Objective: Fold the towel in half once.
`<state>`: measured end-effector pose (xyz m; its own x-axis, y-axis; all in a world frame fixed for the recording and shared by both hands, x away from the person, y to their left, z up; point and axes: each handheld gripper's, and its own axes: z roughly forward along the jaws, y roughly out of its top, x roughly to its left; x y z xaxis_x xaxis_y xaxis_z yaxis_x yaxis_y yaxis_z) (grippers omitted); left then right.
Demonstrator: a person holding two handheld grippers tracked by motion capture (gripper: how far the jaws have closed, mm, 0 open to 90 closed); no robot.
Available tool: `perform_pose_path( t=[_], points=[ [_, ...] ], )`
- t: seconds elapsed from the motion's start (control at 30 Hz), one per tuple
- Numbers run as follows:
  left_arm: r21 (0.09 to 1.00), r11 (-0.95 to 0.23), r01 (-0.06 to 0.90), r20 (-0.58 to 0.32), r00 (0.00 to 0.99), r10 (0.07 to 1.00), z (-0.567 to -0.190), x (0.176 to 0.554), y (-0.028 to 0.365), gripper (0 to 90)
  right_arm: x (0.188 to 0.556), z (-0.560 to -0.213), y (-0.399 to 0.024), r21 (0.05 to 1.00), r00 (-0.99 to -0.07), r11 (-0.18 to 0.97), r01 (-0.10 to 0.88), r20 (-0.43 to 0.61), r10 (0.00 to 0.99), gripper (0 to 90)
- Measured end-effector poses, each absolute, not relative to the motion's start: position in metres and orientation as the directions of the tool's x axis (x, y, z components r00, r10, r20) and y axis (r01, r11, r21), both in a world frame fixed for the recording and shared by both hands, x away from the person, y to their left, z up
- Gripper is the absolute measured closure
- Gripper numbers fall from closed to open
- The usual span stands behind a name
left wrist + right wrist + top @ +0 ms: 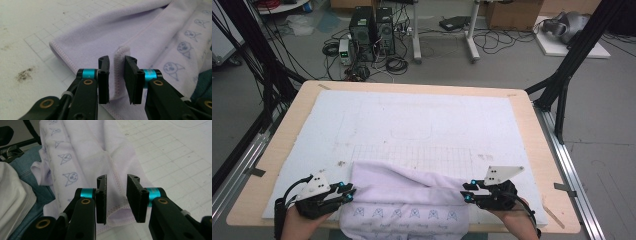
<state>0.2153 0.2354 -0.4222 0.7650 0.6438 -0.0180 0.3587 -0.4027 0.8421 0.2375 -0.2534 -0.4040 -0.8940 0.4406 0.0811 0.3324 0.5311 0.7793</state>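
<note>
I have the lilac towel (404, 197) folded once at the near edge of the table (272, 150), its printed end hanging over toward me. My left gripper (348, 191) and right gripper (468, 192) both stand released, each hem corner loose between the jaws. Further folds look left to do

Pale lilac fleece towel (404, 197) with stitched hems and a row of small printed cartoon faces, folded over on itself. Lies at the near edge of the table, printed part hanging off. Hemmed end folds stand up (117, 72) (116, 192).
</note>
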Motion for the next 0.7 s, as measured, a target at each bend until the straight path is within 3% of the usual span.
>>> perform_pose_path(
  t=[0.17, 0.23, 0.3, 0.4, 0.63, 0.7],
  points=[
    [0.827, -0.420, 0.374, -0.027, 0.772, 0.635, -0.426, 0.229, 0.228, 67.2, 0.238, -0.406, -0.249, 0.765, -0.898, 0.553, 0.330, 0.074, 0.433, 64.7],
    [0.814, -0.424, 0.396, -0.042, 0.769, 0.638, -0.430, 0.231, 0.227, 65.6, 0.238, -0.409, -0.247, 0.756, -0.900, 0.562, 0.334, 0.079, 0.429, 67.1],
    [0.810, -0.430, 0.399, -0.053, 0.779, 0.624, -0.434, 0.230, 0.225, 76.4, 0.236, -0.410, -0.244, 0.753, -0.907, 0.575, 0.320, 0.068, 0.416, 72.2],
    [0.808, -0.442, 0.390, -0.049, 0.791, 0.609, -0.435, 0.224, 0.223, 85.8, 0.235, -0.410, -0.242, 0.750, -0.920, 0.584, 0.311, 0.083, 0.383, 76.3],
    [0.827, -0.428, 0.364, -0.039, 0.797, 0.603, -0.421, 0.212, 0.232, 82.4, 0.224, -0.406, -0.242, 0.741, -0.949, 0.605, 0.290, 0.141, 0.283, 75.6],
    [0.830, -0.424, 0.361, -0.035, 0.794, 0.607, -0.417, 0.214, 0.232, 79.3, 0.226, -0.403, -0.243, 0.748, -0.945, 0.599, 0.287, 0.121, 0.303, 74.7]
  ],
)
